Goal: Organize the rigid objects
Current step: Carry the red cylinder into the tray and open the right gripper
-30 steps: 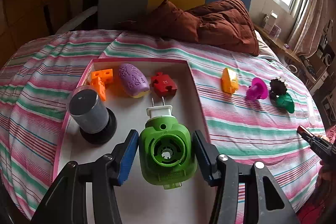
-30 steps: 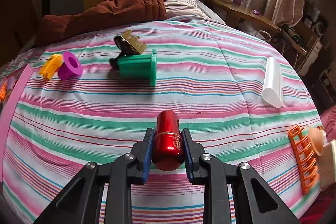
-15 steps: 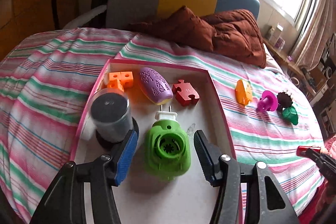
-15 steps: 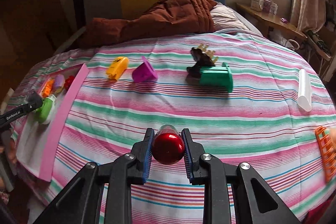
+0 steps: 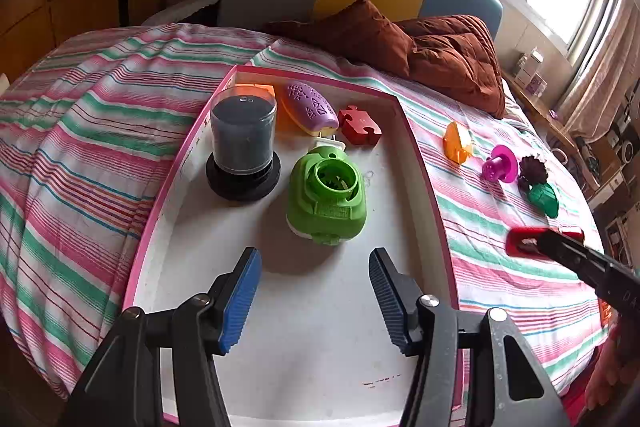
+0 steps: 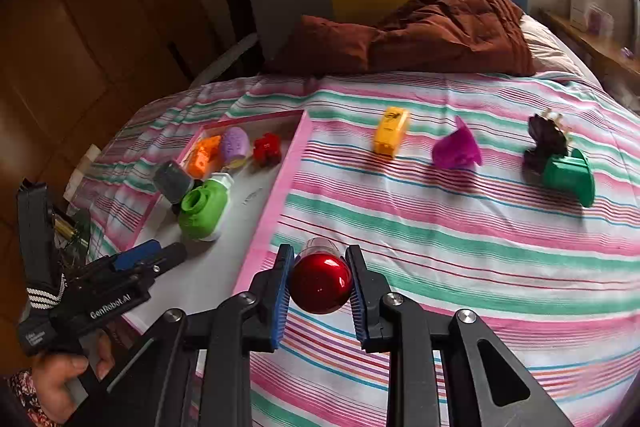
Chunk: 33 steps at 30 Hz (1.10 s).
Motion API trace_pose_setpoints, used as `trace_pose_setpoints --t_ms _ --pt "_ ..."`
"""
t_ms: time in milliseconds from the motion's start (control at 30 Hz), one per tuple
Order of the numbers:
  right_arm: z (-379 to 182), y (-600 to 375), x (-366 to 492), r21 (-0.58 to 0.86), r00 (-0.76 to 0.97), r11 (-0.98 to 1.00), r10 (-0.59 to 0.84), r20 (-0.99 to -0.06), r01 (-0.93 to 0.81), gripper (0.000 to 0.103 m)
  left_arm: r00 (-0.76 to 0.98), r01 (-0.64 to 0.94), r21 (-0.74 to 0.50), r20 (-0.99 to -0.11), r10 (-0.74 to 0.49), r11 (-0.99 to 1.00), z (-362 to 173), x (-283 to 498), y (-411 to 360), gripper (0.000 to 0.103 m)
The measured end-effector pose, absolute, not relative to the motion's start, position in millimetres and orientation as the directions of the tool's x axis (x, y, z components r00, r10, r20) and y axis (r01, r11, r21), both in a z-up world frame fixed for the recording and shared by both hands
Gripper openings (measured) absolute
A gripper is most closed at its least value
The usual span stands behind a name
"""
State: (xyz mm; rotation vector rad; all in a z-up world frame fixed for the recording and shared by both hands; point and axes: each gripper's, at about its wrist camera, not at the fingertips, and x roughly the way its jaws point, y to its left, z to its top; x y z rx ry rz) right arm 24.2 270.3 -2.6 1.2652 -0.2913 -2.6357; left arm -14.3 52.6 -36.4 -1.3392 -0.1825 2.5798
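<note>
My left gripper [image 5: 314, 267] hangs open over the white, pink-rimmed tray [image 5: 424, 163]. The green plug-in device [image 5: 326, 199] lies free on the tray just beyond its fingertips. Farther back in the tray are a black jar [image 5: 242, 143], a purple oval [image 5: 310, 107], a red puzzle piece [image 5: 359, 125] and an orange piece [image 5: 256, 90]. My right gripper [image 6: 320, 267] is shut on a shiny red can [image 6: 320, 283], held above the striped bedspread beside the tray's pink rim [image 6: 280, 187]. The left wrist view shows that red can [image 5: 524, 241] at the right.
On the bedspread right of the tray lie a yellow block [image 6: 391, 131], a magenta spool [image 6: 456, 147], a dark spiky piece [image 6: 546, 139] and a green piece [image 6: 570, 179]. A brown quilt [image 6: 440, 27] is heaped at the headboard. A person's hand [image 6: 60, 383] holds the left gripper.
The left gripper opened a little wider and drew back from the green device, which stays in the tray. The right gripper carried the red can leftwards across the bed to the tray's edge.
</note>
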Motion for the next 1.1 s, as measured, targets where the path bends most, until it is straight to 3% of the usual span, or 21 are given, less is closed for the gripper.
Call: trace_pose_setpoints --t_ms 533,1100 --pt "-0.9 195.8 -29.7 0.225 -0.585 -0.951 -0.308 -0.751 0.211 0.026 -0.554 -0.15 -0.228 -0.787 0.273 -0.962 -38.6 -3.9 45.1 0.057" --pt "-18.6 173.0 -82.7 0.103 -0.618 -0.977 -0.199 -0.76 0.189 0.029 -0.559 -0.136 -0.249 -0.78 0.282 -0.959 -35.0 1.2 37.2 0.057"
